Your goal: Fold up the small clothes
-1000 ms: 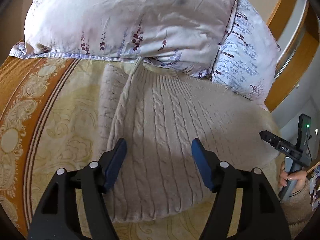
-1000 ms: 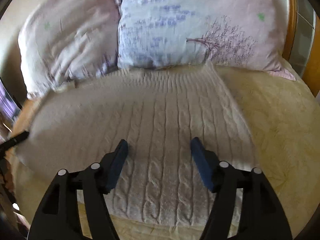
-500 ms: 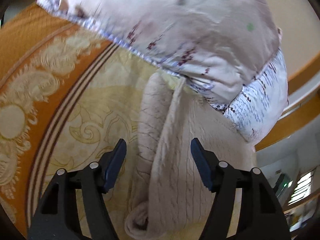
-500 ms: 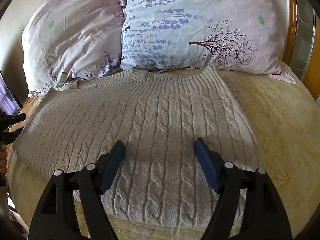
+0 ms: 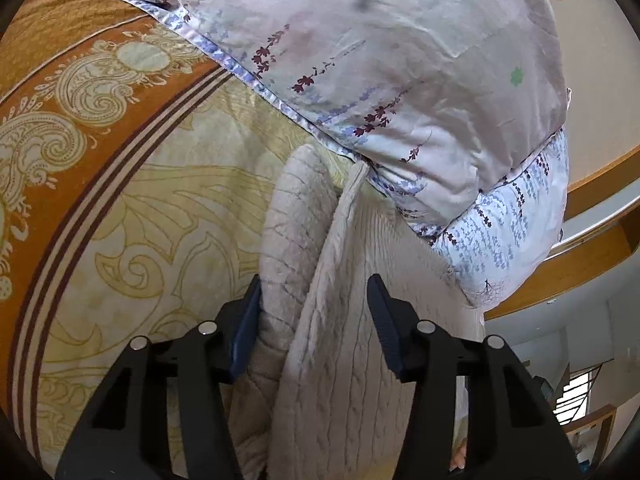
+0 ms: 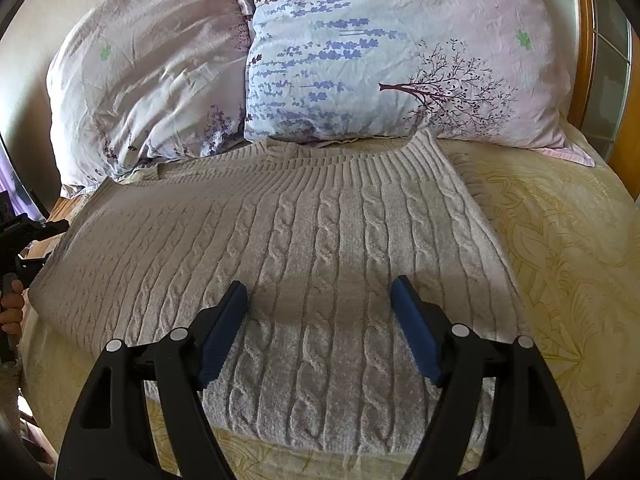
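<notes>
Sweater (image 6: 320,264), just one, cream cable-knit, lies flat on the yellow bedspread (image 6: 560,248) with its ribbed neckline at 12 o'clock, touching the pillows. Two pillows: a pink one (image 6: 152,80) at 10 o'clock and a bluish one with a tree print (image 6: 400,60) at 1 o'clock. Two grippers, both spread wide. The right gripper (image 6: 320,320) hovers over the sweater's lower middle, pinching nothing. From the left wrist you get what the right view hides: a sleeve (image 5: 292,240) bunched along the sweater's edge, plus the bedspread's orange border (image 5: 80,92) at 9 o'clock. The left gripper (image 5: 314,320) straddles that sleeve; can't tell if it touches.
</notes>
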`<state>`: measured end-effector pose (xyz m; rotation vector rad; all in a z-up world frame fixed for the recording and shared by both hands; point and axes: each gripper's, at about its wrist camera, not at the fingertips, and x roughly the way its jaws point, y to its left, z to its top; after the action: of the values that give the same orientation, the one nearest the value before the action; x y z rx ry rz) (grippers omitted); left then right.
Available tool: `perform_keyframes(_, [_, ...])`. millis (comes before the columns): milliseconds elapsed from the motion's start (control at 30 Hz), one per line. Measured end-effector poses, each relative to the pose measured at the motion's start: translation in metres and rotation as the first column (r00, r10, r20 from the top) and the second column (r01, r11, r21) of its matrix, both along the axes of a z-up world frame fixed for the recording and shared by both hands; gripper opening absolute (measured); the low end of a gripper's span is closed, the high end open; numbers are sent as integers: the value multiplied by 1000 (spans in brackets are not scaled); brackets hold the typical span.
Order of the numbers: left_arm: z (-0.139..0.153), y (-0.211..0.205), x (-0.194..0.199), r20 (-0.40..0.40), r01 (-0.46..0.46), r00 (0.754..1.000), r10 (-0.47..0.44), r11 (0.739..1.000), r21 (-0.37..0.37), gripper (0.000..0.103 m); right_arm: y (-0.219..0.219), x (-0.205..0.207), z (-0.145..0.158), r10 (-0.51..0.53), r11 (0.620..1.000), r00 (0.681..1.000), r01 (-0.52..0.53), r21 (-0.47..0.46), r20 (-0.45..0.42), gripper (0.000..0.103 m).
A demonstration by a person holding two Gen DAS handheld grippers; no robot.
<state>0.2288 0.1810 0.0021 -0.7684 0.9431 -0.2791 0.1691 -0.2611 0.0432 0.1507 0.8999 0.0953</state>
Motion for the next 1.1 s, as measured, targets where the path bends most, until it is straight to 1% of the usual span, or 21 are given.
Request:
perform_keyframes(67, [-1,-3,1,-3,2,1000,-2,1000,-1,46,1,0,0,4,1000,1000,-4,5,0,80])
perform_keyframes(100, [-3,-5,2,-10,4,1000,-4,1000,-6,39,1,1,0,6,1000,1000,-6,6,-1,81])
perform_keyframes(133, [-4,-6,2,-18,6,1000,-7,1000,-10,27,2,1,0,7,1000,1000,-7,2,-1,82])
perform_keyframes(167, [-7,-8,3,-30,12,999,-12,1000,-21,22,3,1,0,8,1000,1000,-8,1,-2,82])
perform_keyframes(233, [-6,-11,3,-27,2,1000,-3,1000,-27,20,3,1,0,9,1000,1000,-9,5,0,83])
perform_keyframes(300, [3,-15,2,-1,5,1000,-5,999,-48,18,0,0,1,10,1000,1000,-10,24,3,83])
perform_keyframes(367, [15,-21,1,31,12,999,-10,998,-67,17,-7,-2,4,3,997,1000,-3,79,7,83])
perform_keyframes(467, [37,-36,2,87,33,996,-26,997,-76,16,-18,-8,8,-16,989,1000,15,148,6,83])
perform_keyframes(567, [57,-59,4,132,56,990,-45,995,-84,15,-28,-16,11,-33,984,999,30,177,16,83])
perform_keyframes(633, [67,-76,7,151,75,987,-58,991,-109,15,-36,-22,14,-48,982,998,42,186,27,83])
perform_keyframes(700, [76,-98,10,168,101,983,-78,986,-130,14,-44,-28,15,-61,978,997,53,201,37,83])
perform_keyframes(767, [81,-117,14,177,126,979,-101,982,-137,14,-54,-34,17,-80,975,996,69,213,46,83])
perform_keyframes(933, [89,-182,25,193,201,966,-170,968,-151,13,-77,-46,20,-116,967,991,99,235,60,83])
perform_keyframes(1100, [86,-252,31,190,270,953,-237,948,-168,13,-95,-56,20,-147,962,987,127,240,67,83])
